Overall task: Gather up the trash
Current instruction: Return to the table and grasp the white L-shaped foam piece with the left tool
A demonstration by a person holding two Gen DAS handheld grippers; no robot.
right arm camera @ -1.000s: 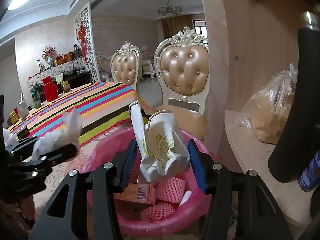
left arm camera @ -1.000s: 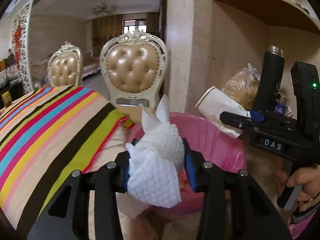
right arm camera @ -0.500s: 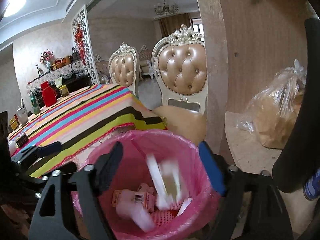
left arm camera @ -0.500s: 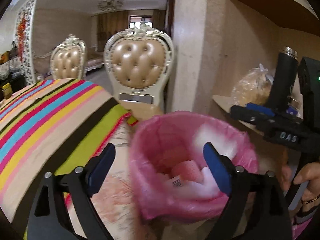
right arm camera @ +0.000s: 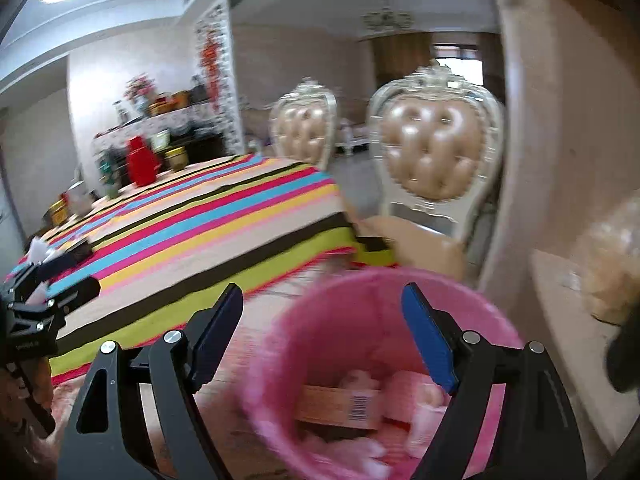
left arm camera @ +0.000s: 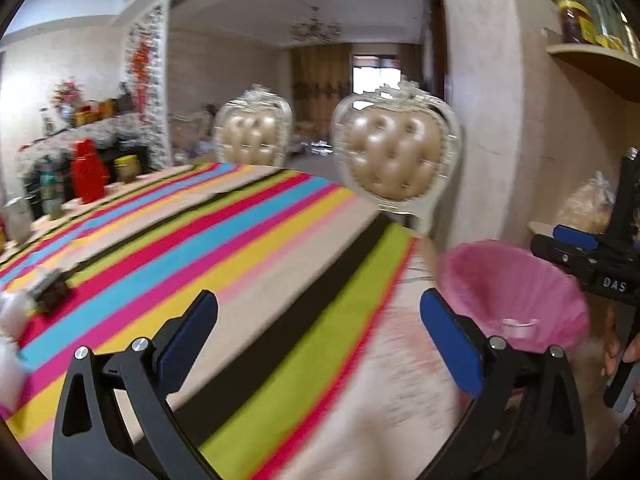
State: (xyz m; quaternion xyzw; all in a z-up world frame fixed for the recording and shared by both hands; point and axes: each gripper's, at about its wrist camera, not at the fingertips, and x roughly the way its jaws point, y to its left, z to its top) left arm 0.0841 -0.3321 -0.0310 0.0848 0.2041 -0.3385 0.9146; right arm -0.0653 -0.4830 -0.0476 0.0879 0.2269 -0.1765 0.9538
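A bin with a pink liner stands by the table; it holds a cardboard box and several pink and white bits of trash. My right gripper is open and empty just above its near rim. My left gripper is open and empty over the striped tablecloth, with the bin to its right. White crumpled trash and a small dark item lie at the table's left. The left gripper also shows at the left edge of the right wrist view.
Two padded cream chairs stand behind the table. A beige pillar and a shelf with a bread bag and a black bottle are right of the bin. A red container and jars sit at the table's far left.
Both grippers opened and dropped their loads, the white tissue and the paper bag, into the bin. The left gripper then swung left over the table; the right one drew back slightly.
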